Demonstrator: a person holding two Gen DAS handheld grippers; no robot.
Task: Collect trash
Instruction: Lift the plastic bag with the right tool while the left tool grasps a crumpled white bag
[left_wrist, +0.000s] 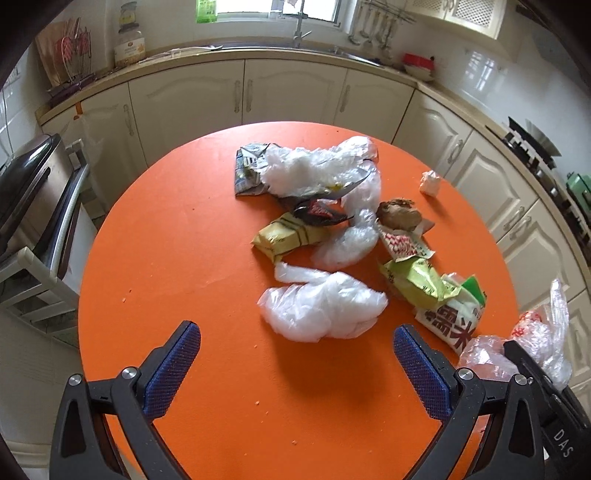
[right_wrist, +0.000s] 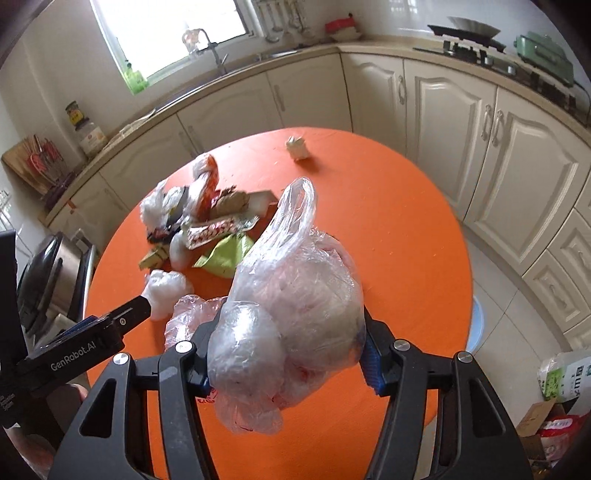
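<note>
while the left tongs (left_wrist: 295, 373) gape, the right tongs (right_wrist: 286, 354) clamp a plastic bag (right_wrist: 295, 295).

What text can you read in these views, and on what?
"GenRobot.AI": side of the left gripper, right wrist view.
"DAS": body of the right gripper, left wrist view.
"糯米": white rice bag on the table.
Too small or blurred: print on the yellow wrapper, green wrapper, red-checked wrapper, jar label, white bag on the floor.
</note>
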